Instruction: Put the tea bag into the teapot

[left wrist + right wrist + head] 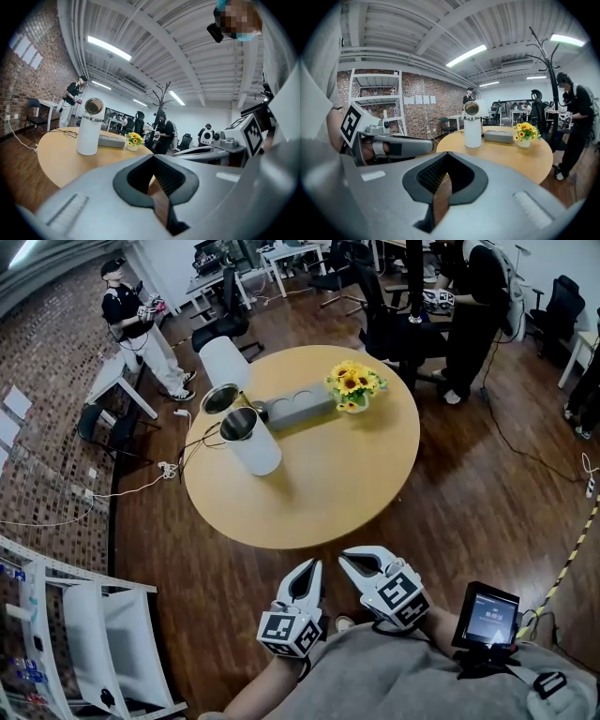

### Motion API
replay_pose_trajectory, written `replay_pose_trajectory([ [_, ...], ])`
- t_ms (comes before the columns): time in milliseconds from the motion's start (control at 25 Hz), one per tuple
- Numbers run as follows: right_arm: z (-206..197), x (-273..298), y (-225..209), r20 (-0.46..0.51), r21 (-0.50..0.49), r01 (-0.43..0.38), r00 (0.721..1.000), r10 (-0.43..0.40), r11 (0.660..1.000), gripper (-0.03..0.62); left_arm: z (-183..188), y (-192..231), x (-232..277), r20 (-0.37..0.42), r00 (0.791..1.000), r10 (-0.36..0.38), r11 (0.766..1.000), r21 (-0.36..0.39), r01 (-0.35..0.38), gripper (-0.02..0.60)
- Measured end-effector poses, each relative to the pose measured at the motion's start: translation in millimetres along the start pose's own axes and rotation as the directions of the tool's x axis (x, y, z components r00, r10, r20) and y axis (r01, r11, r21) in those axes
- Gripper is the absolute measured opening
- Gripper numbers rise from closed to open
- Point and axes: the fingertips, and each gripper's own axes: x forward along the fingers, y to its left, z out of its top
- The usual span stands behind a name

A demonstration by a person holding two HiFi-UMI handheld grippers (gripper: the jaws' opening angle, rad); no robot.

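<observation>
A white teapot (pixel 251 442) stands with its lid flipped open on the left part of the round wooden table (pixel 319 493). It also shows as teapot (pixel 88 136) and teapot (pixel 472 132) in the two gripper views. No tea bag shows in any view. My left gripper (pixel 309 570) and right gripper (pixel 352 560) are held side by side close to my body, short of the table's near edge. Both are shut with nothing between the jaws, as the left gripper (pixel 152 159) and right gripper (pixel 447 157) views show.
Behind the teapot lie a grey box (pixel 298 406) and a pot of sunflowers (pixel 354 386). A cable (pixel 194 444) runs off the table's left edge. A white shelf rack (pixel 94 634) stands at my lower left. Office chairs and people are beyond the table. A small screen (pixel 485 615) sits by my right arm.
</observation>
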Motion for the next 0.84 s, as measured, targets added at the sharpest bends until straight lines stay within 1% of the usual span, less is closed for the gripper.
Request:
replay_pose_trajectory([
  [240, -2.3, -1.3, -3.8, -0.002, 0.013, -0.009, 1.000, 0.009, 1.000, 0.006, -1.6, -1.4, 3.2, -0.008, 1.000, 0.008, 1.000, -0.002, -0.008, 0.002],
  [840, 4.4, -1.2, -1.7, 0.003, 0.008, -0.036, 0.999, 0.036, 0.999, 0.008, 3.0, -2.6, 2.2, -0.015, 1.000, 0.024, 1.000, 0.003, -0.024, 0.002],
])
